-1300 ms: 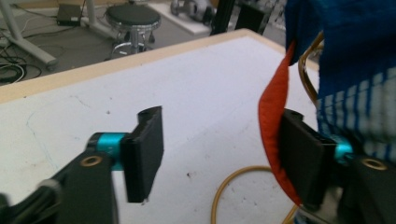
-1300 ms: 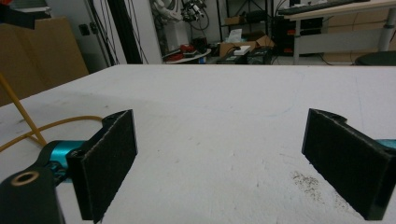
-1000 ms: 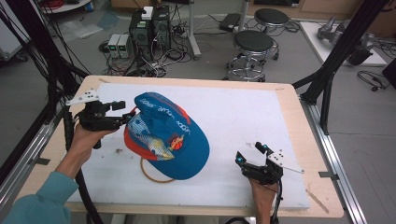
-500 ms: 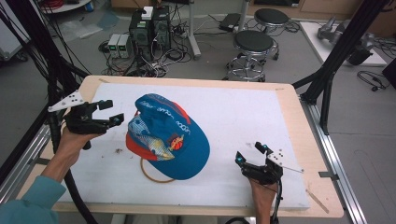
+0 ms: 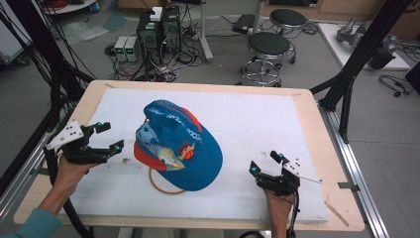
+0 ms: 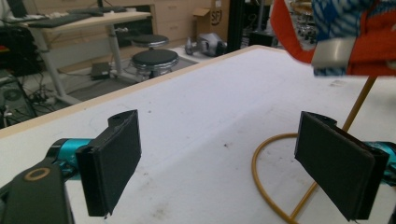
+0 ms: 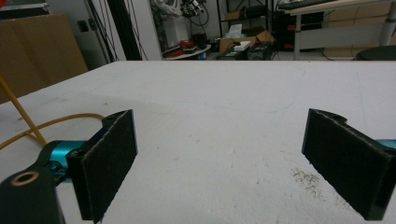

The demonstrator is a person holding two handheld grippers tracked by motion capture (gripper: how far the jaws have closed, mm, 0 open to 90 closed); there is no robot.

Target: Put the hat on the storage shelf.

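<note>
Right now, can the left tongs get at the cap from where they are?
Probably yes. The left tongs stand open just beside the cap, facing it, with bare white table between them and nothing in the way. In the left gripper view the cap's edge sits just ahead of the jaws.

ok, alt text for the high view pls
A blue and orange cap sits on a yellow wire stand on a white table. The left gripper and right gripper rest open on either side, neither touching it.
</note>
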